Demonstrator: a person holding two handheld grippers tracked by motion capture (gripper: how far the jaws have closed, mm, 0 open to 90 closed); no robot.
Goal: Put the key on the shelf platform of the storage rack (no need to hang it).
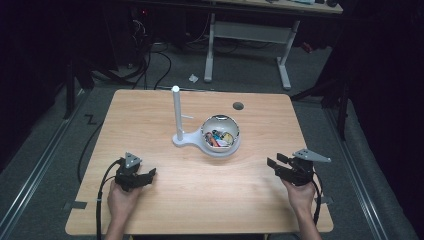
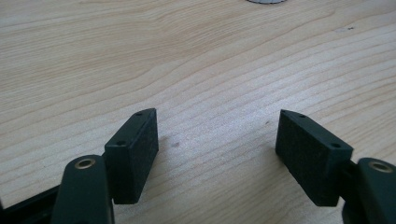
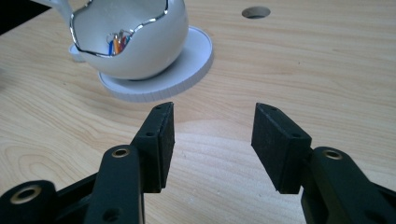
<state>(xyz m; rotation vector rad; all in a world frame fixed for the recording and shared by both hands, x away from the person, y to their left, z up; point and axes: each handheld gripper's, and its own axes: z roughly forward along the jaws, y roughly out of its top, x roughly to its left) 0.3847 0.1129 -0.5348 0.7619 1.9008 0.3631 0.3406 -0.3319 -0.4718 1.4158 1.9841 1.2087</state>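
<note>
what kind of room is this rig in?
Probably a lab or workshop, not a home: a bare wooden table on a grey floor, cables trailing behind it, and another height-adjustable desk at the back.

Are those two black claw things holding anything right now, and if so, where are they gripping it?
Nothing is held. The left gripper and the right gripper are both open over the bare table.

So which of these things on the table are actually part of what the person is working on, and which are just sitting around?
Part of the job:
- white bowl with colourful small items inside
- white stand with an upright post, its round base under the bowl
- left gripper and right gripper, both open and empty

Just there:
- round hole in the wooden table
- desk and cables on the floor behind
</note>
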